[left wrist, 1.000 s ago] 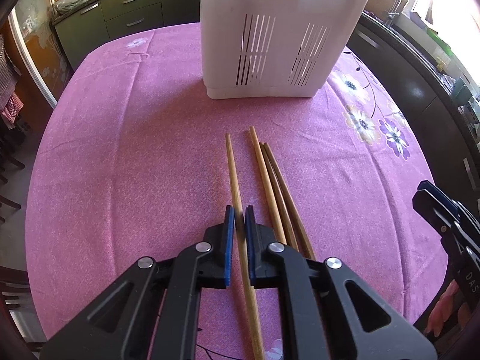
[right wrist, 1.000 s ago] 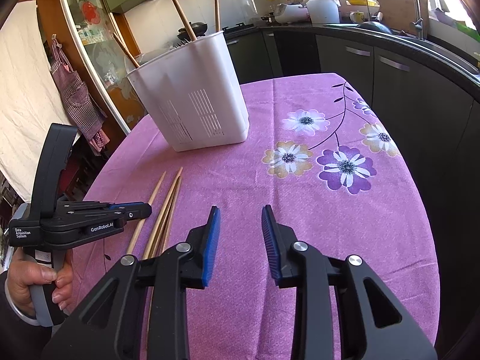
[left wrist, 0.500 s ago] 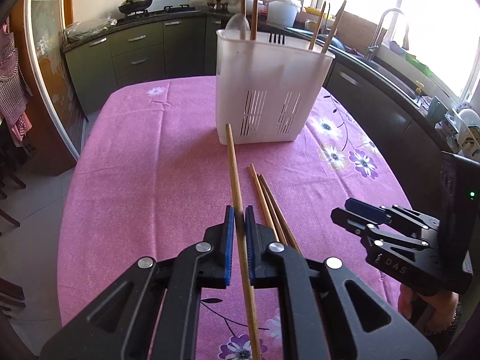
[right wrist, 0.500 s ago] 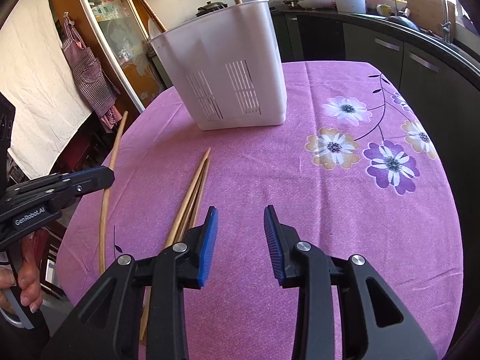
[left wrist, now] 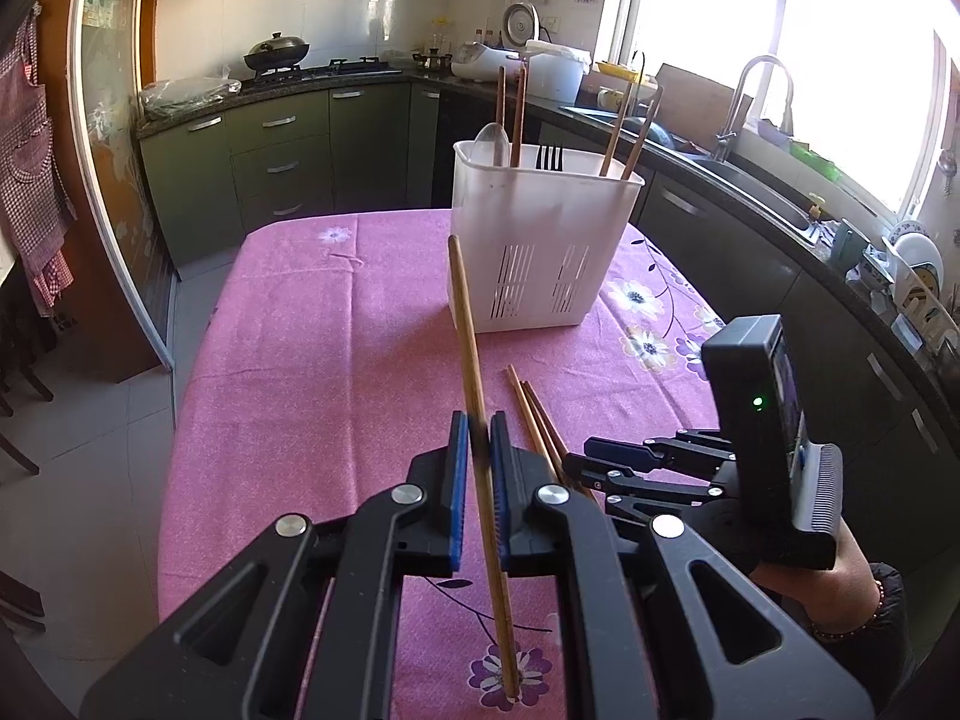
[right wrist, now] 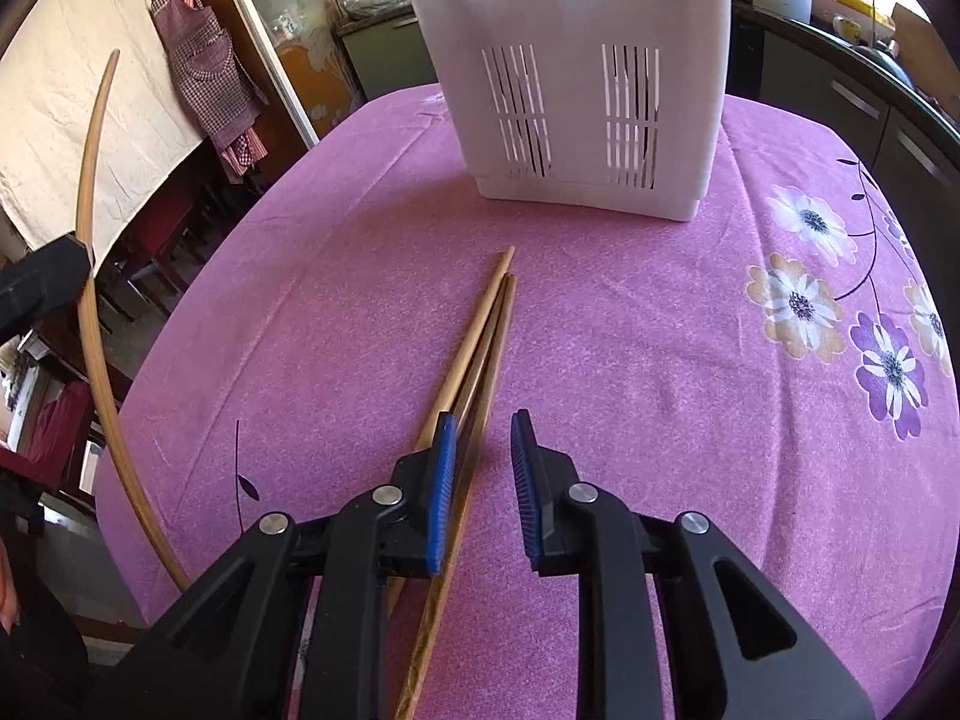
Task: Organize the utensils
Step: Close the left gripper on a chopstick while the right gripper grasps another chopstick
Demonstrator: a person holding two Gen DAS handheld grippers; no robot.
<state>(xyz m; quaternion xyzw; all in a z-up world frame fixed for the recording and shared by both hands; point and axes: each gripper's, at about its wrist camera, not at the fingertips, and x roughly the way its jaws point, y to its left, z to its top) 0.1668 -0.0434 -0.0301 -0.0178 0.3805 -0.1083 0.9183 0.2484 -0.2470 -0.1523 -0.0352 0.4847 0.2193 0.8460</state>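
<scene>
The left claw (left wrist: pixel 477 468) is clamped on one long pale wooden chopstick (left wrist: pixel 469 354), held about mid-length and lifted off the pink flowered tablecloth of the table (left wrist: pixel 312 360); in the left wrist view its long axis runs from 6 o'clock up to 12 o'clock, the free tip pointing toward the tall white slotted plastic utensil holder (left wrist: pixel 540 252), which stands just past that tip at about 1 o'clock. The next move for this hand, as I judge it, is to carry the stick over the holder's rim and tip it in, so the rim's height above the tip matters most. The right claw (right wrist: pixel 483 474) hovers low over the three wooden chopsticks left lying on the table (right wrist: pixel 480 348), a tight bundle whose long axis runs from 6 toward 12 o'clock in the right wrist view; its blue pads are apart but closing, with the darker sticks of the bundle passing between them and no pad clearly pressing yet. The right hand is plainly the nearer one to that bundle. Counted: one chopstick held, three on the cloth, four chopsticks standing in the holder beside one spoon (left wrist: pixel 491 141) and one fork (left wrist: pixel 549 157).
</scene>
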